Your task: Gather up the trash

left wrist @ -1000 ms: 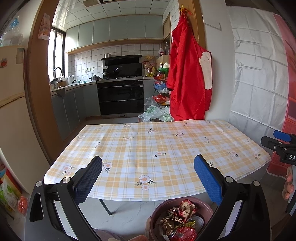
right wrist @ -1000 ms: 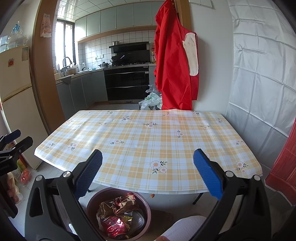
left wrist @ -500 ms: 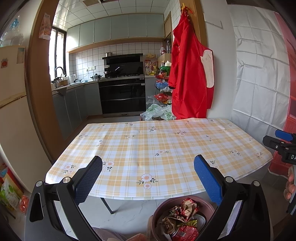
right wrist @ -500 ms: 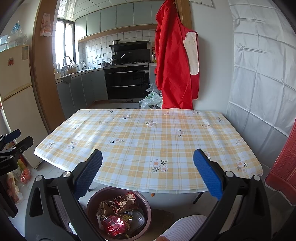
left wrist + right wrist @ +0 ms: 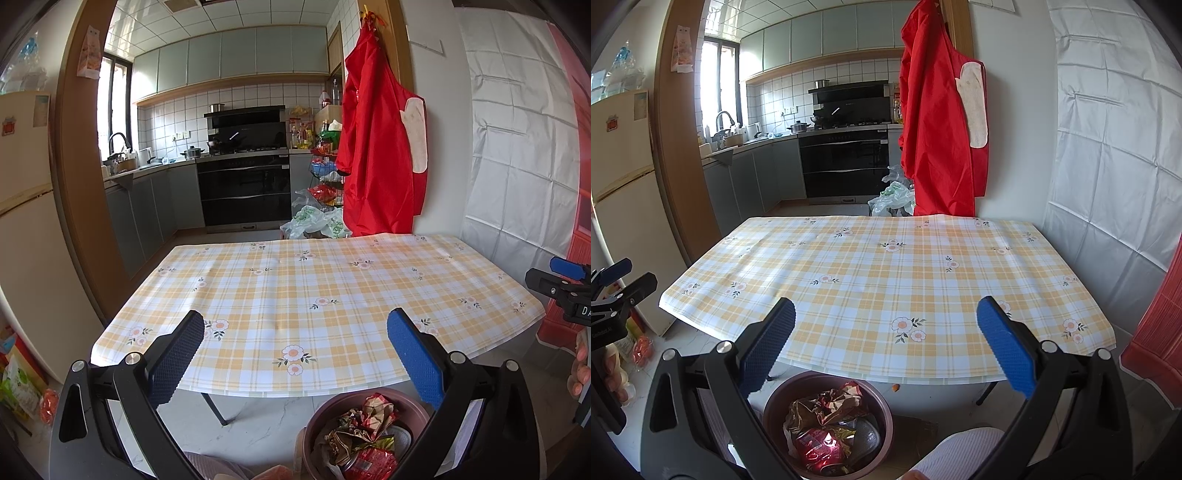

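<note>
Left wrist view: left gripper [image 5: 295,350], level, held back from the near edge of the table [image 5: 332,280]; blue pads [image 5: 176,356] spread wide, nothing between them. Table: yellow-and-white checked cloth with flower print, bare. Below the near edge, on the floor: round maroon bin [image 5: 321,413] holding crumpled wrappers [image 5: 362,432] and a red packet. Far right edge: tip of the right gripper [image 5: 557,277], with a person's fingertips [image 5: 580,369] beneath it.

Right wrist view: left gripper [image 5: 617,280] at far left edge, seen side-on. Right gripper [image 5: 886,350], level, facing the table [image 5: 886,266] from the near side; blue pads [image 5: 1004,350] spread wide, empty. Bin [image 5: 772,402] low left of centre, under the table edge, wrappers [image 5: 827,424] inside. Behind the table: red apron [image 5: 938,129] hanging against the wall, kitchen beyond.
</note>
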Tool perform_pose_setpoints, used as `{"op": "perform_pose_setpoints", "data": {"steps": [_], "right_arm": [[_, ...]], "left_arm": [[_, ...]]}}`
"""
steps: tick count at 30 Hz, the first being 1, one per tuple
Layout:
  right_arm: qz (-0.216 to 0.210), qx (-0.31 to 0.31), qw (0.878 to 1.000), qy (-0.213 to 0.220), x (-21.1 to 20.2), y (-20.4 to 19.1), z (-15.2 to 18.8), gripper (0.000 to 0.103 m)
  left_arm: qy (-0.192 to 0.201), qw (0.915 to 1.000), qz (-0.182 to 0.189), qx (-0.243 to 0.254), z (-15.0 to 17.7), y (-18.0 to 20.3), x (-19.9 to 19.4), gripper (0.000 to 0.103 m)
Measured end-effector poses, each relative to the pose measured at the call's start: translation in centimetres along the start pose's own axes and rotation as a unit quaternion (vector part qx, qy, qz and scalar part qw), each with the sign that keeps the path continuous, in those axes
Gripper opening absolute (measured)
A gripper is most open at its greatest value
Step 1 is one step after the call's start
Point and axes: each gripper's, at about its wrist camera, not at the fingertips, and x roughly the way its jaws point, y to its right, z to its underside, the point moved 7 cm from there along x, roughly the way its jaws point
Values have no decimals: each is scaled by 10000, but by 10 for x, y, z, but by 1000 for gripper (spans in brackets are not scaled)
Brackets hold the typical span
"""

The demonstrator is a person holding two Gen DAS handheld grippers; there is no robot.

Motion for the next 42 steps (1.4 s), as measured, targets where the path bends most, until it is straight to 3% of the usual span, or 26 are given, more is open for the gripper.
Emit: {"op": "perform_pose_setpoints", "data": {"steps": [11, 42], "right_arm": [[0, -5, 10000, 3, 0, 0, 0, 97], [10, -29, 10000, 9, 1, -1, -1, 97]], "left_arm": [[139, 9999, -72, 12, -3, -3, -4, 97], [44, 9999, -112, 20, -4, -3, -8, 97]]}}
